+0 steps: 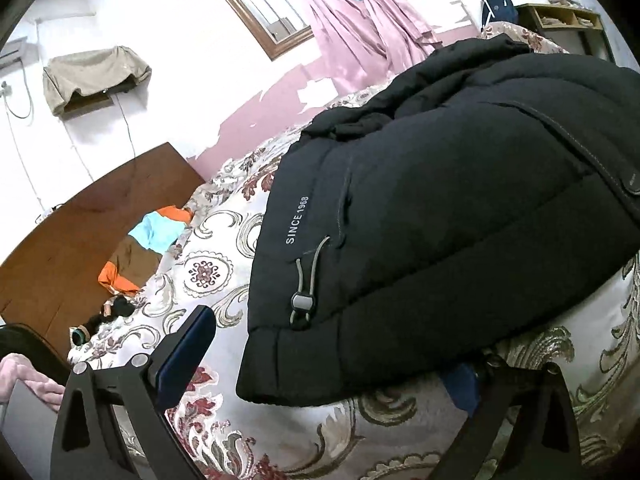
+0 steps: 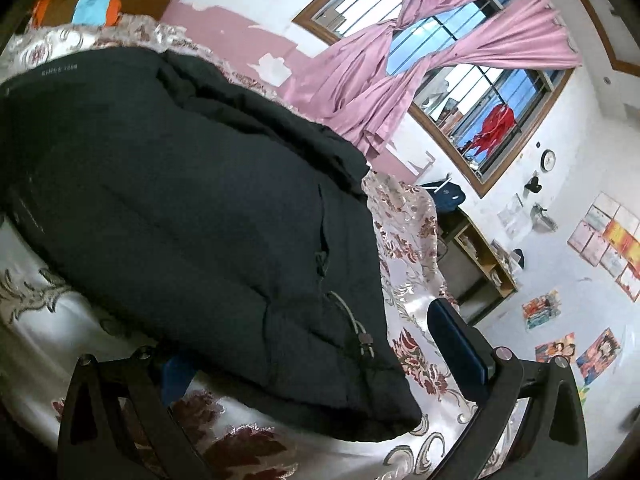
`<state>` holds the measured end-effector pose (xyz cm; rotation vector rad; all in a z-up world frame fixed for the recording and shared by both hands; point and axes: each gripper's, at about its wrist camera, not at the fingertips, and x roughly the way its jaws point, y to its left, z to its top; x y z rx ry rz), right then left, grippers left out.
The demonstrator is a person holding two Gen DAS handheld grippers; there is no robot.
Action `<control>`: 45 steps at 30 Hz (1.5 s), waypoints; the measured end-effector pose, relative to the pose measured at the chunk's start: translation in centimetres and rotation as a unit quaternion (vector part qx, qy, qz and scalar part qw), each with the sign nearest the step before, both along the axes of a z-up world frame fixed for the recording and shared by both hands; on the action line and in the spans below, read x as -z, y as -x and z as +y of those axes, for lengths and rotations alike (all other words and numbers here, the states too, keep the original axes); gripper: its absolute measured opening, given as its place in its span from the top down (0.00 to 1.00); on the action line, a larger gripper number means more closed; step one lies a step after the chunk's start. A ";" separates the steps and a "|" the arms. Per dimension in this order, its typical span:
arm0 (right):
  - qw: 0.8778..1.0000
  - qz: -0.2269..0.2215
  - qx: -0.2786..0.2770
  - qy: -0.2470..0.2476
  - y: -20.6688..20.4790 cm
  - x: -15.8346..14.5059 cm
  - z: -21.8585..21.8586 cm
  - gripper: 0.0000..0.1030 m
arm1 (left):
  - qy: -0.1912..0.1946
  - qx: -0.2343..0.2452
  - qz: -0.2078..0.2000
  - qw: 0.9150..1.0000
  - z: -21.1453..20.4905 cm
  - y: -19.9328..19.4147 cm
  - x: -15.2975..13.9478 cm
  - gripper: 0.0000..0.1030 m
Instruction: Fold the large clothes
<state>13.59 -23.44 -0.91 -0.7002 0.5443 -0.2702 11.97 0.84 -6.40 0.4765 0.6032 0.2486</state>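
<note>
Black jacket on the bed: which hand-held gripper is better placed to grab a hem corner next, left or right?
Probably either; slight edge to the left. The left hand-held gripper is open astride the black jacket hem corner; the right hand-held gripper is open too, its corner lying lower.

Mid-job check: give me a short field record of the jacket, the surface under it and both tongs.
garment: black padded jacket, lying in a bulky heap, hem toward cameras
print: "SINCE 1968" near hem
cord: grey elastic drawcord with toggle at hem
surface: cream floral bedspread
left tongs: open, straddling hem corner, one finger hidden under fabric
right tongs: open, straddling opposite hem corner
grip: none closed yet
</note>
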 end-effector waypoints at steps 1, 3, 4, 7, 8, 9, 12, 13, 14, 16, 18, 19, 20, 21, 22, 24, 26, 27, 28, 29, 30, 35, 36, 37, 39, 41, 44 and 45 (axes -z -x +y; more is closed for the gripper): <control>1.000 -0.002 -0.001 -0.001 0.1 0.0 0.0 0.02 | 0.001 0.001 0.001 1.000 0.0 0.0 0.0 0.06; 1.000 -0.010 -0.004 -0.006 0.3 -0.3 -0.2 0.02 | 0.000 0.006 0.000 1.000 -0.1 0.0 0.0 0.14; 1.000 -0.015 -0.006 -0.009 0.5 -0.5 -0.2 0.03 | 0.001 0.009 0.001 1.000 -0.2 0.0 0.0 0.16; 0.999 -0.001 -0.028 -0.038 0.9 -0.7 -0.5 0.21 | 0.003 0.015 0.000 1.000 -0.3 0.1 -0.1 0.21; 0.998 0.005 -0.035 -0.049 0.9 -0.8 -0.6 0.29 | 0.005 0.016 0.000 1.000 -0.3 0.2 -0.1 0.23; 0.997 0.010 -0.042 -0.061 1.0 -0.8 -0.8 0.35 | 0.009 0.018 0.000 1.000 -0.2 0.2 -0.2 0.24; 0.994 0.017 -0.056 -0.093 1.2 -1.0 -1.4 0.47 | 0.025 0.022 0.000 0.999 0.1 0.5 -0.6 0.27; 0.992 0.018 -0.063 -0.105 1.4 -1.1 -1.6 0.51 | 0.033 0.025 0.000 0.999 0.3 0.6 -0.7 0.28; 0.991 0.018 -0.067 -0.112 1.5 -1.1 -1.6 0.58 | 0.041 0.028 0.001 0.999 0.4 0.6 -0.8 0.31; 0.990 0.015 -0.072 -0.118 1.7 -1.1 -1.7 0.65 | 0.055 0.032 0.005 0.998 0.6 0.7 -0.9 0.38; 0.989 0.014 -0.071 -0.126 1.7 -1.0 -1.9 0.72 | 0.064 0.040 0.009 0.997 0.5 0.7 -0.8 0.50; 0.988 0.015 -0.071 -0.135 1.7 -1.0 -2.2 0.73 | 0.067 0.046 0.010 0.997 0.4 0.8 -0.8 0.54; 0.987 0.015 -0.072 -0.141 1.7 -1.0 -2.3 0.75 | 0.067 0.053 0.009 0.996 0.2 0.9 -0.9 0.62; 0.987 0.017 -0.072 -0.145 1.5 -1.0 -2.5 0.76 | 0.063 0.059 0.007 0.996 -0.1 1.0 -0.9 0.69; 0.987 0.018 -0.071 -0.145 1.5 -0.8 -2.6 0.76 | 0.059 0.063 0.005 0.996 -0.3 1.1 -0.9 0.71; 0.987 0.018 -0.073 -0.144 1.6 -0.7 -2.4 0.80 | 0.059 0.069 0.005 0.996 -0.5 1.1 -0.9 0.80; 0.986 0.015 -0.078 -0.146 1.8 -0.8 -2.4 0.86 | 0.077 0.077 0.004 0.994 -0.3 1.1 -1.1 0.86; 0.985 0.011 -0.082 -0.151 1.9 -1.0 -2.5 0.88 | 0.085 0.078 0.002 0.993 -0.1 1.1 -1.4 0.89; 0.984 0.006 -0.087 -0.156 2.1 -1.2 -2.5 0.89 | 0.096 0.077 -0.004 0.992 0.1 1.1 -2.0 0.90; 0.983 0.001 -0.090 -0.160 2.3 -1.4 -2.6 0.90 | 0.107 0.076 -0.012 0.991 0.3 1.3 -2.6 0.91; 0.982 -0.003 -0.091 -0.163 2.4 -1.6 -2.7 0.91 | 0.114 0.076 -0.018 0.990 0.5 1.4 -3.2 0.91; 0.982 -0.035 -0.092 -0.160 3.4 -3.1 -2.7 0.92 | 0.149 0.077 -0.048 0.985 1.0 2.5 -6.4 0.92; 0.982 -0.040 -0.093 -0.157 3.6 -3.3 -2.6 0.92 | 0.161 0.078 -0.048 0.983 1.3 2.6 -7.0 0.92; 0.982 -0.045 -0.093 -0.155 3.8 -3.7 -2.6 0.93 | 0.171 0.078 -0.048 0.981 1.5 2.8 -7.4 0.92; 0.982 -0.050 -0.096 -0.156 4.2 -4.4 -2.3 0.94 | 0.199 0.079 -0.052 0.975 2.2 3.3 -8.7 0.92; 0.981 -0.061 -0.104 -0.152 5.2 -5.7 -2.0 0.94 | 0.227 0.084 -0.058 0.969 3.0 4.1 -10.0 0.93; 0.978 -0.084 -0.119 -0.152 6.7 -8.2 -1.7 0.95 | 0.248 0.094 -0.081 0.961 4.0 5.7 -12.1 0.93; 0.976 -0.089 -0.122 -0.154 7.2 -8.9 -1.6 0.95 | 0.252 0.098 -0.088 0.959 4.3 6.3 -12.8 0.93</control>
